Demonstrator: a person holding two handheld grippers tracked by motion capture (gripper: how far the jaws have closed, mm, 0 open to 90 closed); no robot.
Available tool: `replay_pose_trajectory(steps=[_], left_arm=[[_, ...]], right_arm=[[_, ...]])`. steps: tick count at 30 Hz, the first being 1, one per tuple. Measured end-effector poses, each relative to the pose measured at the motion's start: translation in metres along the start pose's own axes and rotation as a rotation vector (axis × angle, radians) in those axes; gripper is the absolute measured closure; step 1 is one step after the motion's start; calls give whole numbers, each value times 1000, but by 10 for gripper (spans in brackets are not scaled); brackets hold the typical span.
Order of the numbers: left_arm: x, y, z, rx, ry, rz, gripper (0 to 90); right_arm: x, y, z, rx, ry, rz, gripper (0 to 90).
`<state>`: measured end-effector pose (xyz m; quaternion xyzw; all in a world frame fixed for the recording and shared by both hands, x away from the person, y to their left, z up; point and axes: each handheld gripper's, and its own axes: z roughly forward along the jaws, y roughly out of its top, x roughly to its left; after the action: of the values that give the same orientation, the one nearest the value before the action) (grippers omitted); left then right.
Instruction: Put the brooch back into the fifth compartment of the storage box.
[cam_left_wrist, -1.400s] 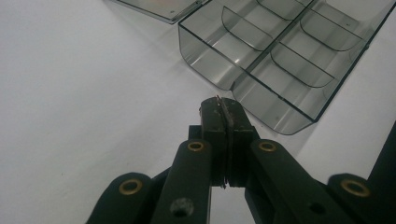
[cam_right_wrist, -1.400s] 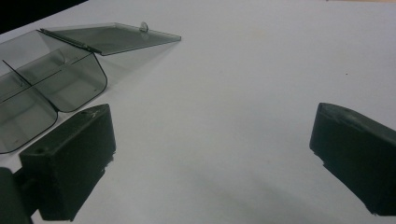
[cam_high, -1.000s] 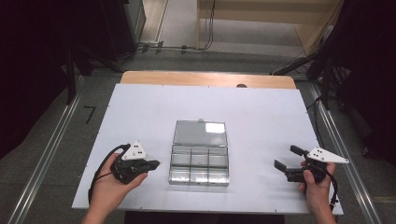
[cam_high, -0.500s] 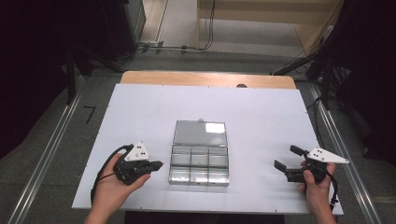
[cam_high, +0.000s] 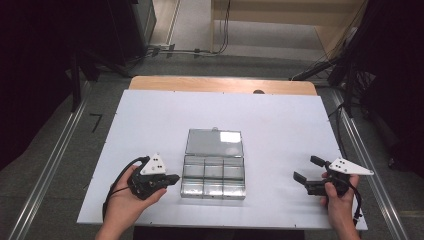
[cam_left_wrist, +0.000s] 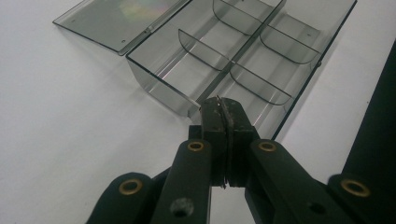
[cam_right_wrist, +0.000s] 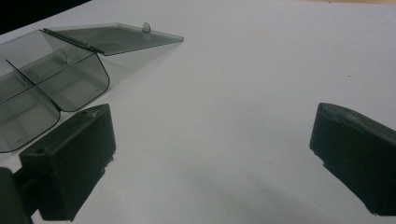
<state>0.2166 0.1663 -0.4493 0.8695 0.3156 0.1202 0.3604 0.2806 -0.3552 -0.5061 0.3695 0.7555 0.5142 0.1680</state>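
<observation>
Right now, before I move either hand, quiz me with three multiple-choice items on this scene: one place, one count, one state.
1. Where does the clear box sit?
A. between the two claws
B. right of both claws
C. on the floor

2. How many compartments does the box have?
A. two
B. six
C. nine

3. How do the jaws of the left claw stand?
A. wide apart
B. clamped on the lid
C. shut, with nothing between them

Answers:
1 A: the high view shows it between the left claw and the right claw.
2 B: two rows of three.
3 C: the pads meet just short of the box corner.
</observation>
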Motion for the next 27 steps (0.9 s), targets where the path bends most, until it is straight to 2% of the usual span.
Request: replay_pose_trajectory(steps=[27], left_arm=[[-12, 5, 14, -15, -34, 34, 893]], right_arm=[[0, 0, 1, 1, 3, -3, 0]])
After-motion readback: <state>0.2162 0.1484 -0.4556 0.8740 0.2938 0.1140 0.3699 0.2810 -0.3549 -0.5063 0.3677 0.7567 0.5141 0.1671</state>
